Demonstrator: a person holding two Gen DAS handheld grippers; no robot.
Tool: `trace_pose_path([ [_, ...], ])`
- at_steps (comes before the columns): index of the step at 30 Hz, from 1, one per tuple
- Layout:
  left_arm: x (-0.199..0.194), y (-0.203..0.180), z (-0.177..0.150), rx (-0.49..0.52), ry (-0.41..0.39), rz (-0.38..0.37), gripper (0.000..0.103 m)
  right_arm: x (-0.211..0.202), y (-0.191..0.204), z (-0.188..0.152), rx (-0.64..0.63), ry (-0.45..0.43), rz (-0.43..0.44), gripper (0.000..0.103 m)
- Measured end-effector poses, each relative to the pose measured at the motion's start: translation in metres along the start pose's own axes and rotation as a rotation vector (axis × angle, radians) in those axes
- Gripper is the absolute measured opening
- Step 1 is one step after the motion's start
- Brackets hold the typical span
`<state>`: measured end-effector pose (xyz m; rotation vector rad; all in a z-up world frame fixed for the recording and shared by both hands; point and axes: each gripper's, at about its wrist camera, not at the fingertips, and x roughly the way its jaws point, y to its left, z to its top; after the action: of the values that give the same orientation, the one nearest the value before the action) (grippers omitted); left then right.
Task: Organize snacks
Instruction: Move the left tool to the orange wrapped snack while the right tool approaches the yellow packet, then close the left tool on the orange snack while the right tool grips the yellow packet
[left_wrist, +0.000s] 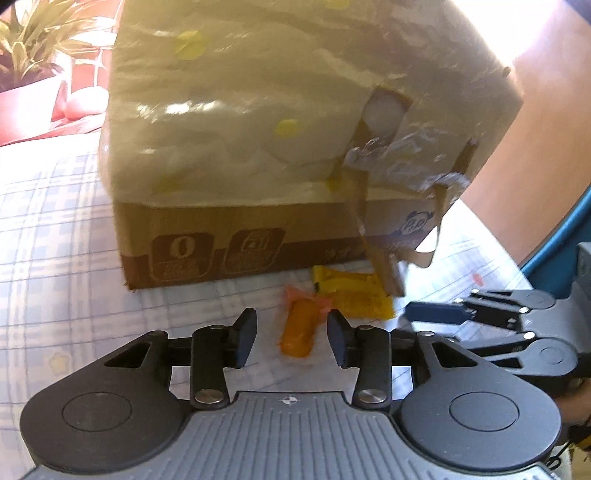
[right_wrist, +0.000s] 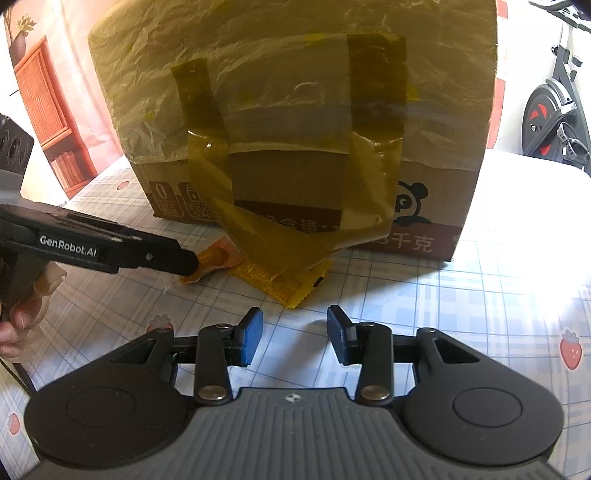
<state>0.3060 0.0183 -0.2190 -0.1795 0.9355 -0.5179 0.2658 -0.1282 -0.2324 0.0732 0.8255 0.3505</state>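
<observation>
- Two snacks lie on the counter (right_wrist: 424, 295), unsorted: an orange sausage (left_wrist: 300, 328) between my parted left fingers (left_wrist: 291, 338), a yellow packet (right_wrist: 280, 282) ahead of my right fingers (right_wrist: 294, 334), also parted, empty.
- Neither is in the box (right_wrist: 436, 122) beyond.

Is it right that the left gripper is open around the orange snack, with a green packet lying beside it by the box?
Nearly. The packet is yellow, not green; the left wrist view shows it. The left gripper is indeed open around the orange snack, near the box.
</observation>
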Motion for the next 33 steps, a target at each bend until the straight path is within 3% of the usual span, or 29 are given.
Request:
trace_pose_path([
  [3, -0.001, -0.006, 0.003, 0.027, -0.009, -0.004, 0.057, 0.0, 0.0, 0.0, -0.002, 0.001, 0.001, 0.042],
  [10, 0.009, -0.018, -0.001, 0.076, 0.015, -0.008, 0.058, 0.002, -0.001, 0.001, -0.001, 0.0, 0.004, 0.042],
  [15, 0.012, -0.029, -0.008, 0.151, 0.013, 0.044, 0.057, 0.001, -0.001, 0.001, -0.005, 0.001, 0.005, 0.042],
  [17, 0.013, -0.031, -0.008, 0.146, 0.003, 0.055, 0.056, 0.001, 0.0, 0.0, -0.005, 0.001, 0.004, 0.042],
  [19, 0.009, -0.024, -0.008, 0.117, -0.006, 0.072, 0.042, 0.001, 0.0, 0.0, -0.006, 0.001, 0.005, 0.042],
  [22, 0.008, -0.022, -0.009, 0.098, -0.018, 0.074, 0.036, 0.001, -0.001, 0.0, -0.006, 0.003, 0.005, 0.042],
  [33, -0.018, -0.017, -0.033, 0.069, -0.041, 0.114, 0.034, 0.005, 0.006, 0.005, -0.068, 0.014, -0.011, 0.044],
])
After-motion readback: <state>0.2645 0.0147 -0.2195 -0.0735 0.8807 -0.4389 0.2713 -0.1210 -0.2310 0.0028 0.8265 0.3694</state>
